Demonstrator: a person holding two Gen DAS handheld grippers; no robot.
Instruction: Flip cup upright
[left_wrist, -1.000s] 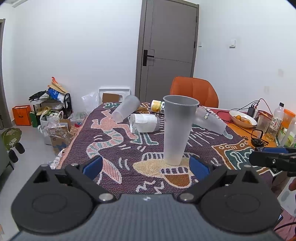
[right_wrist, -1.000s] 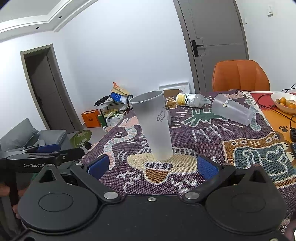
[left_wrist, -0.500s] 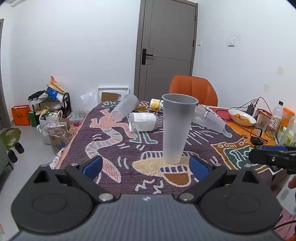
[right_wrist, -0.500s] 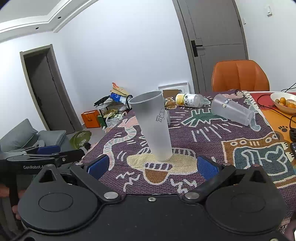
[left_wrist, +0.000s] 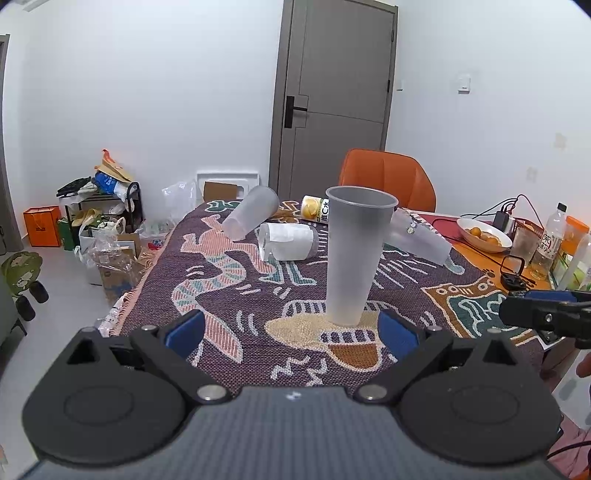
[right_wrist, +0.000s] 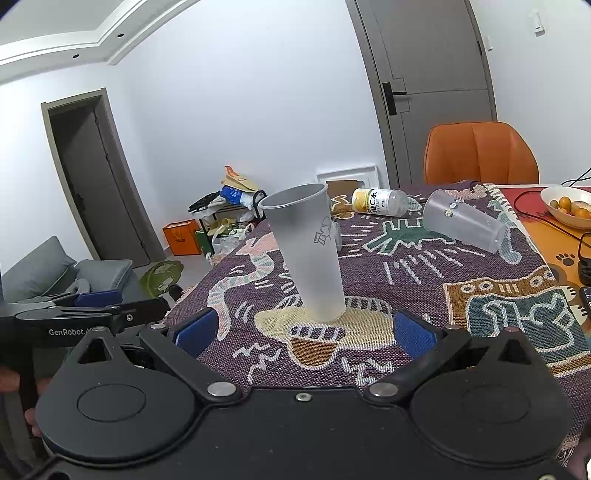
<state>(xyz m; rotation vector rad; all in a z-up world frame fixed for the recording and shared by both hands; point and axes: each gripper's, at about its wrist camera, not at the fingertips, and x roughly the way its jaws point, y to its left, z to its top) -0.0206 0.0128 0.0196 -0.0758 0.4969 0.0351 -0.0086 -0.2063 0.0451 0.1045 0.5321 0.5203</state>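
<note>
Two grippers, our left gripper (left_wrist: 290, 328) and right gripper (right_wrist: 303, 328), sit low in frame with fingers spread, holding nothing. Just beyond, mid-frame, the cup (left_wrist: 354, 254) stands upright on the patterned tabletop (left_wrist: 229, 295); farther back, another cup (right_wrist: 463, 221) lies sideways.

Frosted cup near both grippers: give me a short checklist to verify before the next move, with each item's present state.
1. Frosted cup stands mouth up on the patterned cloth: ok.
2. Left gripper open, touching nothing: ok.
3. Right gripper open, touching nothing: ok.
4. Cup base fully flat on the cloth: cannot tell.
5. All cups upright: not ok; the far-left cup and the clear cup lie on their sides.
</note>
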